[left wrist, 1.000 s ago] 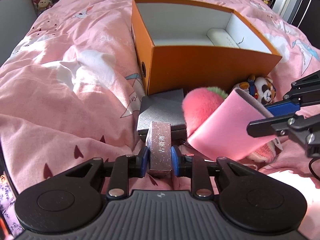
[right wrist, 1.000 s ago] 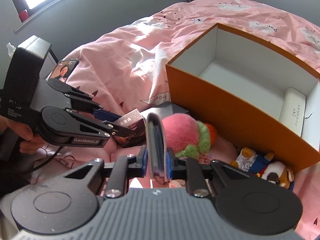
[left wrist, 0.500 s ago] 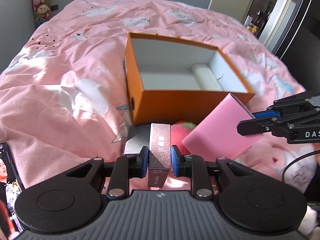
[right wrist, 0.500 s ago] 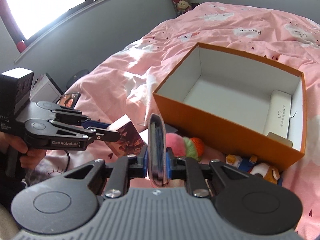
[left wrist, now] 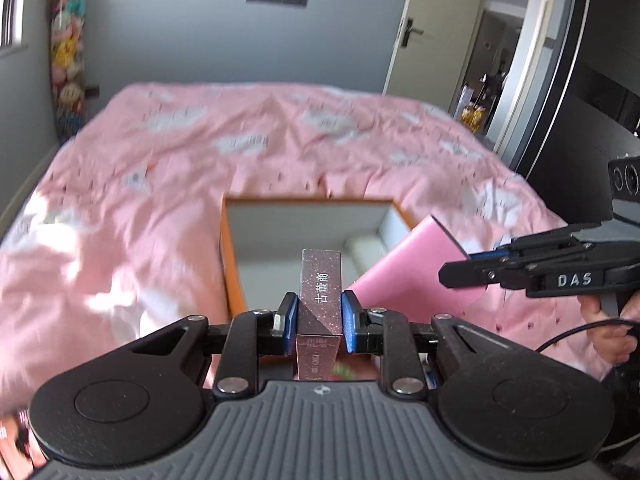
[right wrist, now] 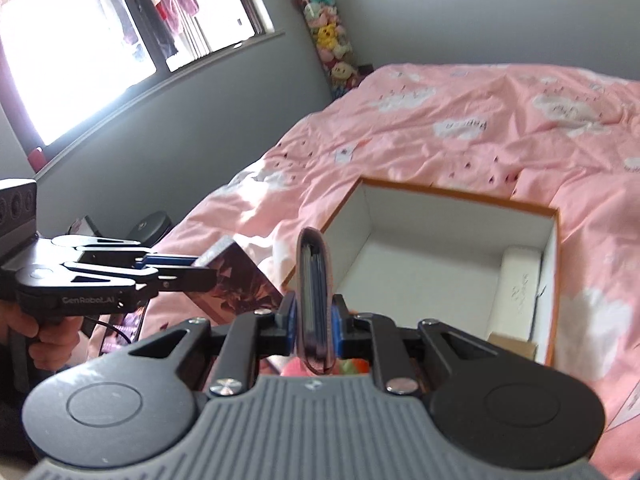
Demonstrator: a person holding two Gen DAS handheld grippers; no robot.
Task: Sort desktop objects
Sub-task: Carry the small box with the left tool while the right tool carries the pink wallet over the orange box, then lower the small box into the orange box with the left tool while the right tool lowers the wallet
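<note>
My left gripper (left wrist: 320, 318) is shut on a small glittery mauve box (left wrist: 321, 286) with white characters on its face, held up in front of the open orange box (left wrist: 230, 264). In the right wrist view the same left gripper (right wrist: 192, 270) comes in from the left with the mauve box (right wrist: 240, 284). My right gripper (right wrist: 314, 320) is shut on a flat pink case (right wrist: 314, 280), seen edge-on. From the left wrist view that pink case (left wrist: 412, 276) hangs at the right in the right gripper (left wrist: 468, 270), over the box's near right corner. A white case (right wrist: 520, 280) lies inside the orange box (right wrist: 554, 280).
A pink quilt with white cloud prints (left wrist: 160, 200) covers the bed under everything. A pink and green plush (right wrist: 344, 366) peeks out just below the right gripper. Soft toys (right wrist: 328, 36) hang in the far corner, a window (right wrist: 100, 40) is at the left, a door (left wrist: 424, 36) at the back.
Both grippers have risen with their loads and tilted up, so the room's walls show. The orange box and the plush toys have dropped lower in both views.
</note>
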